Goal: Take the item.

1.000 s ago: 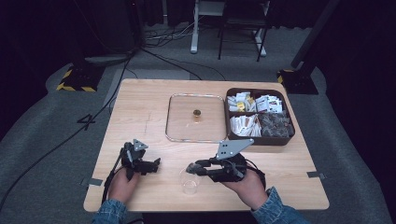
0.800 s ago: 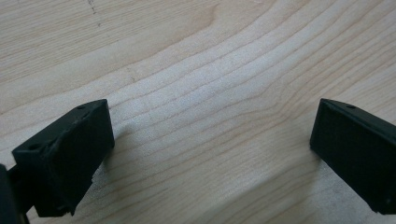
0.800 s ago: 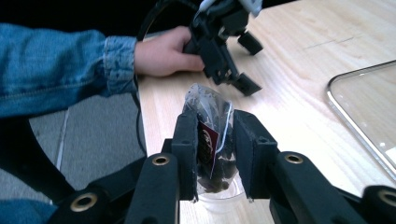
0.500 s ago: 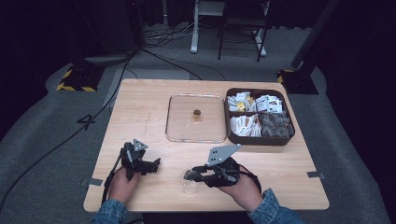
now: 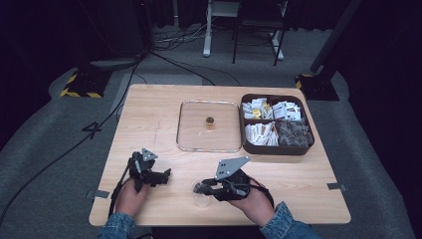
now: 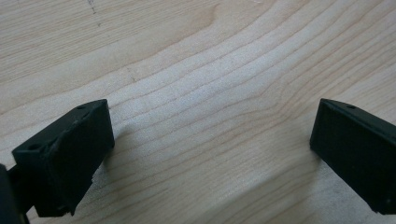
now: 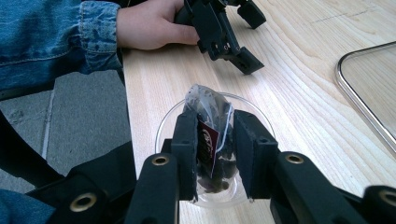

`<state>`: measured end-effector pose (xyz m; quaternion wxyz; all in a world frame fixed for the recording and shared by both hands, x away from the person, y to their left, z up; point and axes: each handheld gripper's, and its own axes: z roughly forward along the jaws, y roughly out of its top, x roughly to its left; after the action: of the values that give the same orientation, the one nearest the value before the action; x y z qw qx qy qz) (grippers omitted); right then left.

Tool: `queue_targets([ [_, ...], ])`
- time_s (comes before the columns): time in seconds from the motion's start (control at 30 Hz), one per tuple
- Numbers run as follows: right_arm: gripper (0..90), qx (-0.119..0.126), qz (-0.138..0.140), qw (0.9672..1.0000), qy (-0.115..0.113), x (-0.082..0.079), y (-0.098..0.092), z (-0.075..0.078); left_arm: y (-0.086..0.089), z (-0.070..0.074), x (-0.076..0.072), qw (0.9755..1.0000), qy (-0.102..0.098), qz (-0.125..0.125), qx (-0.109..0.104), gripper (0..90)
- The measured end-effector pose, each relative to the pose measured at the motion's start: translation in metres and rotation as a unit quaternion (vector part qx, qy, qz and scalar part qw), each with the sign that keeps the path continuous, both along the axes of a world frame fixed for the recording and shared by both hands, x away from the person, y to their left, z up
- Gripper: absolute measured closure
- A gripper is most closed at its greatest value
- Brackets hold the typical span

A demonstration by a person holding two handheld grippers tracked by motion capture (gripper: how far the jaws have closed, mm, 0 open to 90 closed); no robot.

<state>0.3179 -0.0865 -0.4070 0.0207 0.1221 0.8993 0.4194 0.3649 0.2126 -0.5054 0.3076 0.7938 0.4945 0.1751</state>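
My right gripper (image 7: 215, 125) is shut on a clear tea bag (image 7: 208, 100) with dark leaves and a red tag. It holds the bag just inside a small clear glass bowl (image 7: 164, 127) near the table's front edge. In the high view the right gripper (image 5: 200, 188) sits over that bowl (image 5: 201, 199). My left gripper (image 5: 163, 178) rests on the wood to the bowl's left, open, with bare table between its jaws (image 6: 210, 140). The right gripper view also shows the left gripper (image 7: 250, 39) beyond the bowl.
A glass lid (image 5: 189, 134) with a brass knob lies mid-table. Right of it stands a brown compartment box (image 5: 276, 149) holding several packets and tea bags. The table's front edge (image 7: 128, 116) runs close beside the bowl.
My right gripper has moved slightly left and down with the tea bag, toward the bowl. The left gripper has stayed put.
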Motion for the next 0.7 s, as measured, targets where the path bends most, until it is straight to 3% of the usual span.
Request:
queue_targets([
  [0.13,69.9,-0.002,-0.001,1.0000,-0.004,0.000,0.001,-0.002,0.000,0.000,0.000,1.0000,0.000,0.000,0.000,0.0],
  [0.27,56.9,0.002,-0.004,0.9999,-0.009,0.000,0.001,-0.004,0.000,0.000,0.000,1.0000,-0.001,0.001,0.000,0.0],
  [0.57,46.5,0.026,-0.013,0.9996,-0.009,0.002,-0.003,0.002,0.000,0.000,0.000,1.0000,0.000,-0.001,0.000,0.0],
  [0.7,39.7,0.046,-0.018,0.9987,-0.014,0.004,-0.009,0.012,0.000,0.000,0.000,1.0000,-0.002,-0.001,0.000,0.0],
])
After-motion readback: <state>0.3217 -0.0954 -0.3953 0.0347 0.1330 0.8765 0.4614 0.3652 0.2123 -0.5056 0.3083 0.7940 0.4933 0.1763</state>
